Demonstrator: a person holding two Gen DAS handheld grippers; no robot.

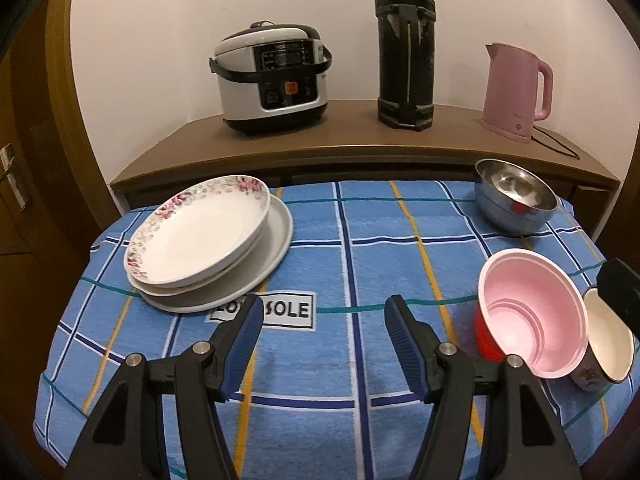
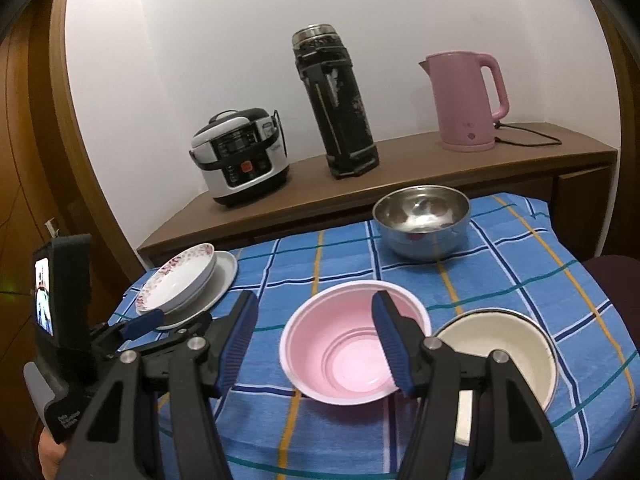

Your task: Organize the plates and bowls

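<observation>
Since the plates (image 1: 208, 240) already sit stacked at the left of the table (image 1: 344, 360) and both tongs, left (image 1: 324, 324) and right (image 2: 314, 324), hang spread and empty, the right should close squarely on the near rim of the pink bowl (image 2: 340, 352) at lower centre of its view, lifting it level to nest.

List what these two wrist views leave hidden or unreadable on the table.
- Plate stack: both views hide the lower plates under the floral top plate, so the count is unsure.
- Cloth label: in the left wrist view, the left gripper finger covers its first letters.
- Cream bowl: the right wrist view hides its near wall behind the right gripper; the left wrist view crops it.
- Steel bowl: contents are unclear reflections.
</observation>
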